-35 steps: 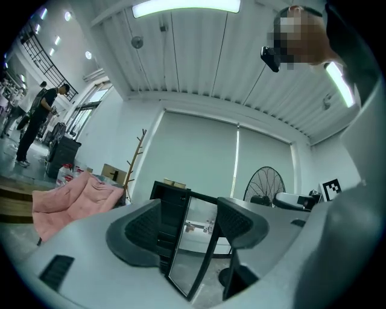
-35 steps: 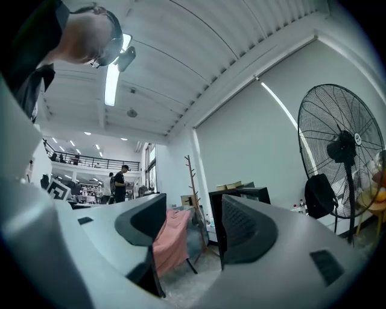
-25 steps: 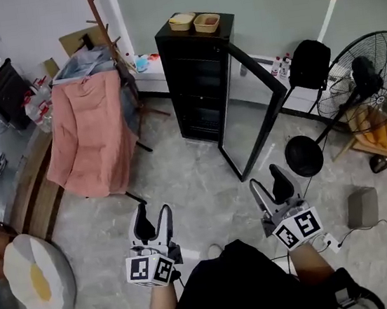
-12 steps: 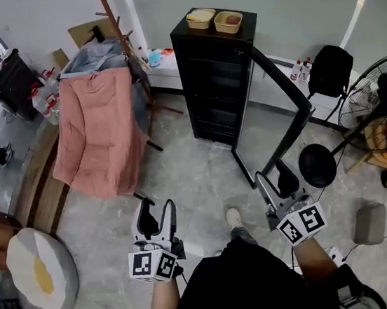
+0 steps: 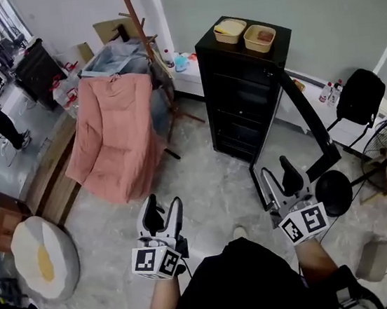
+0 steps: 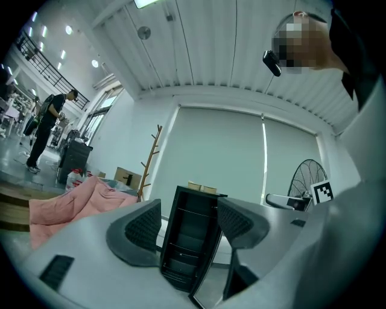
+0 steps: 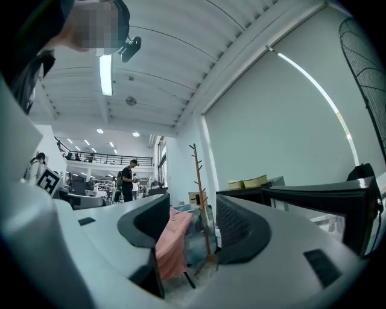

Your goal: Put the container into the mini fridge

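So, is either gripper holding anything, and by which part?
Nothing is held. The left gripper stands open and empty; the right gripper has just been closing its jaws, but they are apart with nothing between them.

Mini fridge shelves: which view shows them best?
The left gripper view: it looks straight into the open mini fridge, shelves visible. The head view sees it from above, interior dark; the right gripper view catches only its top and door.

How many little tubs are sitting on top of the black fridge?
2. The left tub and the right tub sit side by side on top of the mini fridge. More may be hidden on its dark shelves.
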Demonstrator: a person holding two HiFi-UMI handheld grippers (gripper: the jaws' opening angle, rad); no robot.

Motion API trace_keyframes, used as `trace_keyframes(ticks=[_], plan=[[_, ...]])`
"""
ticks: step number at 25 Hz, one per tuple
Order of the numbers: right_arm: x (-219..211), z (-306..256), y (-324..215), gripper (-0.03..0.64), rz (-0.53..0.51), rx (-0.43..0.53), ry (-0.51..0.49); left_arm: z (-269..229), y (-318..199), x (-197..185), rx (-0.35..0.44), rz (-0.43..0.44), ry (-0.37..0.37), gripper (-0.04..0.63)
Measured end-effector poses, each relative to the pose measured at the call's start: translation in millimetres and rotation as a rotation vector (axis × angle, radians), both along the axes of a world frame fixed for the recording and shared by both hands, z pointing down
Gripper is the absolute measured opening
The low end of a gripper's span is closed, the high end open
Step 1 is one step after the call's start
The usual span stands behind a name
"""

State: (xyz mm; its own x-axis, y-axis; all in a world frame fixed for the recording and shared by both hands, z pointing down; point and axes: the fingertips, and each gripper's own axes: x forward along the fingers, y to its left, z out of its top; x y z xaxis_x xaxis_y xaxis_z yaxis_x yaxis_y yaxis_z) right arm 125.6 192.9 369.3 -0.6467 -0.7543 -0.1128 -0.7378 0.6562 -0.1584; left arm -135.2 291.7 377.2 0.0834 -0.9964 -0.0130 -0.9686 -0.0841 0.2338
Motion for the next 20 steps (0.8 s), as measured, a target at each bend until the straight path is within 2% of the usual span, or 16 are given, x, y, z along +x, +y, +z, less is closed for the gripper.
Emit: trace_keyframes(ticks=[8, 12, 20], plan=[[4, 1, -59, 0.242, -0.058, -0.016, -0.017, 0, -53, 19, 0.005, -0.046, 0.001, 0.295], [2, 2, -77, 0.242, -0.097, 0.001, 0.005, 4, -67, 27, -0.003, -0.079, 0.007, 0.295], [-12, 17, -103, 0.242, -0.147, -0.056, -0.003, 9, -89, 26, -0.039, -0.095, -0.003, 0.295]])
